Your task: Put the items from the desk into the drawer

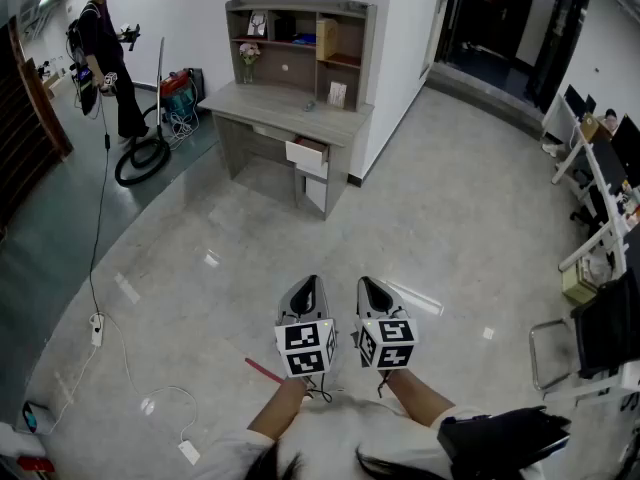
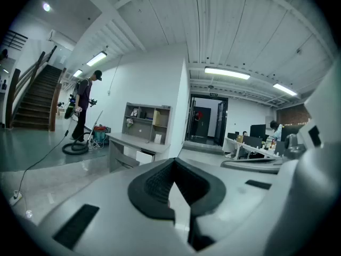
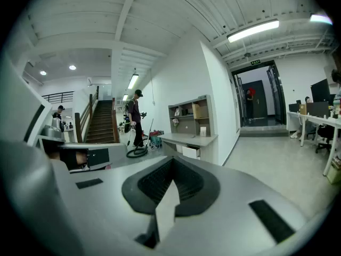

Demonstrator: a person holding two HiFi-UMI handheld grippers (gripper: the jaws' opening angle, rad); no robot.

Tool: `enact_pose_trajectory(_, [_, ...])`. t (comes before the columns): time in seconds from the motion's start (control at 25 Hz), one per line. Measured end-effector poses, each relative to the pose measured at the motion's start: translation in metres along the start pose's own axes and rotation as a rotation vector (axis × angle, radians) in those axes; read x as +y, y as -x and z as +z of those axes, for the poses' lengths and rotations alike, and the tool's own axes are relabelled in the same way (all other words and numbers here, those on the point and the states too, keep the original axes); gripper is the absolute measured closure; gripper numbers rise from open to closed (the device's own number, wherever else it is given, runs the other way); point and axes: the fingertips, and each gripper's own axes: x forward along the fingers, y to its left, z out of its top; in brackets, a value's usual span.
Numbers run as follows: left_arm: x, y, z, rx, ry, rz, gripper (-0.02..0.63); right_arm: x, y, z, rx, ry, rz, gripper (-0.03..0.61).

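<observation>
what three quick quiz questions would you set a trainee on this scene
1. True or false: the left gripper holds an item.
2. The desk has a drawer that is: A shut, B pulled open, C lying on the floor.
3. Fill in: in the head view, the flowers stand at the desk's ___ end.
Key: 1 false, it is shut and empty; 2 B; 3 left.

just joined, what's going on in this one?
A person stands on open floor, well short of the desk, holding the left gripper and right gripper side by side out front. Both are shut and empty. The drawer is partly open, and the items sit on the desk, none picked up yet. Another person stands off to the desk's left.
</observation>
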Motion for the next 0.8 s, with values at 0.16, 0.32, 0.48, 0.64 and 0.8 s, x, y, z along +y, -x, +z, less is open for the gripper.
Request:
enact_pose_trajectory(0.16, [0.004, 0.002, 0.002, -0.007, 0.005, -0.001, 0.615, 0.005, -0.001, -0.001, -0.003, 0.002, 0.003, 0.58])
enact_pose_trajectory(0.32, [0.008, 0.003, 0.001, -0.003, 0.006, -0.002, 0.615, 0.01, -0.003, -0.004, 0.003, 0.001, 0.007, 0.58])
enact_pose_trajectory(0.48, [0.018, 0.005, 0.001, 0.003, 0.005, 0.001, 0.615, 0.016, -0.008, -0.005, 0.002, -0.03, 0.002, 0.58])
enact_pose_trajectory(0.64, [0.034, 0.006, 0.001, 0.018, 0.004, 0.006, 0.615, 0.02, -0.016, -0.007, 0.009, -0.054, -0.017, 0.58])
enact_pose_trajectory(0.8, [0.052, 0.005, -0.002, 0.035, 0.001, 0.008, 0.615, 0.024, -0.025, -0.012, 0.023, -0.065, -0.038, 0.58])
